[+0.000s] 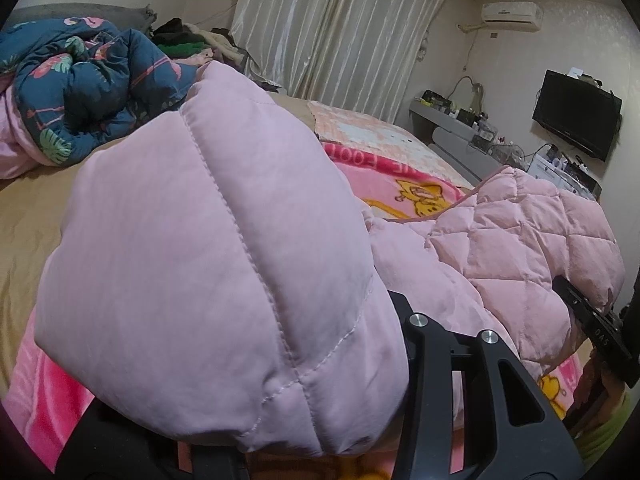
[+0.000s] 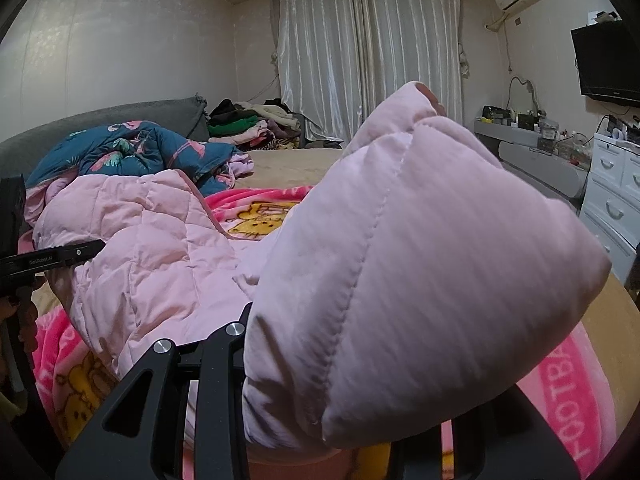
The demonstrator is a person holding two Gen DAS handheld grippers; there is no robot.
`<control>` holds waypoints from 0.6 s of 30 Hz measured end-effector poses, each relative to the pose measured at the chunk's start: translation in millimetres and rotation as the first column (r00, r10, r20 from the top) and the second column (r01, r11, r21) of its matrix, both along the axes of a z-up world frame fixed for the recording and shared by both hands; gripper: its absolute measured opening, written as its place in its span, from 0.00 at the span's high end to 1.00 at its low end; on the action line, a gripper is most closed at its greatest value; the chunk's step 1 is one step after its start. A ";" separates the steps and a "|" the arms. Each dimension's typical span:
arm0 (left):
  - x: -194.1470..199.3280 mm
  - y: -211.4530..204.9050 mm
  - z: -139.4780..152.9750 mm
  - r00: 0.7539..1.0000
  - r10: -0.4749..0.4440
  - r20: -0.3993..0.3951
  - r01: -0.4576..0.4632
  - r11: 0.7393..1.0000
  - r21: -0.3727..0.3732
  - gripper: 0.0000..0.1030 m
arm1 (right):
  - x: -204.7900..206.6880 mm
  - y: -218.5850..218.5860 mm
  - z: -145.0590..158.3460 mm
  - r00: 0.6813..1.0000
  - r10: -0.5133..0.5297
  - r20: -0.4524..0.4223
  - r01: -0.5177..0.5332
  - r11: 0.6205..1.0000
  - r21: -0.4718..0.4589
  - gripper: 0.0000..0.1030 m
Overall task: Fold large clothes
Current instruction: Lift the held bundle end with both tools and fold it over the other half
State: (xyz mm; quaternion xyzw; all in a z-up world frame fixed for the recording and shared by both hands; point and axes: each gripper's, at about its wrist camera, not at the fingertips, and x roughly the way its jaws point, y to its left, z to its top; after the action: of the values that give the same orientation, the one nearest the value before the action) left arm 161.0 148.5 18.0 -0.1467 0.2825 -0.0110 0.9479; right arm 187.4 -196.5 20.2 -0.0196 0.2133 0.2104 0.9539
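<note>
A large pink padded jacket [image 1: 208, 240] fills the left wrist view, lifted over the bed. It bulges out between the fingers of my left gripper [image 1: 320, 360], which is shut on it; only the right finger [image 1: 460, 364] shows. The jacket's quilted lining [image 1: 520, 240] stretches right to my right gripper [image 1: 588, 316], clamped on its edge. In the right wrist view the same jacket [image 2: 400, 248] billows from my right gripper [image 2: 360, 360], shut on the fabric, and my left gripper [image 2: 76, 256] grips the quilted part [image 2: 152, 248] at the left.
Under the jacket lies a bright pink cartoon blanket [image 2: 568, 392] on a tan bed sheet [image 1: 36, 216]. A blue flamingo duvet [image 1: 92, 80] and a clothes pile [image 2: 248, 124] sit at the bed's far side. White drawers [image 2: 612, 200] and a wall television [image 1: 576, 114] stand right.
</note>
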 end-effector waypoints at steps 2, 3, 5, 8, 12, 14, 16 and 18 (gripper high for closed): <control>-2.2 1.4 -1.0 1.000 -0.003 -0.003 0.003 1.000 0.008 0.67 | -3.3 -0.8 -1.0 1.000 -0.003 0.000 0.003 1.000 -0.003 0.70; -3.2 2.4 -1.3 1.000 -0.003 -0.005 0.003 1.000 0.012 0.67 | -5.2 -5.5 -1.7 1.000 -0.005 -0.001 0.005 1.000 -0.003 0.70; -5.2 2.0 -3.2 1.000 -0.003 -0.010 0.003 1.000 0.023 0.67 | -9.6 -8.5 -3.3 1.000 -0.010 -0.003 0.010 1.000 -0.007 0.70; -4.2 5.2 -7.5 1.000 0.001 -0.024 0.000 0.999 0.032 0.67 | -13.2 -8.3 -6.2 1.000 -0.020 -0.008 0.020 1.000 -0.022 0.69; -2.5 9.3 -13.6 0.999 0.006 -0.042 -0.004 0.999 0.045 0.66 | -10.1 -12.3 -6.9 0.999 -0.038 -0.027 0.037 0.999 -0.024 0.69; -2.9 12.0 -17.2 0.999 0.010 -0.049 -0.008 0.999 0.038 0.66 | -8.4 -15.0 -8.0 0.998 -0.048 -0.042 0.047 0.999 -0.019 0.69; -3.5 13.6 -19.7 0.998 0.012 -0.054 -0.009 0.999 0.040 0.66 | -9.2 -14.7 -10.6 0.997 -0.054 -0.050 0.053 0.998 -0.017 0.69; -5.2 14.1 -22.9 0.998 0.012 -0.058 -0.009 0.999 0.044 0.65 | -7.8 -15.7 -13.3 0.995 -0.067 -0.067 0.067 0.998 -0.011 0.68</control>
State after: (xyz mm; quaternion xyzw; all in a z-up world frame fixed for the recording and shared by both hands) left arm 155.7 162.6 -5.0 -0.1279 0.3094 0.0045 0.9423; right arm 179.7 -212.2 6.9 -0.0095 0.2470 0.1780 0.9525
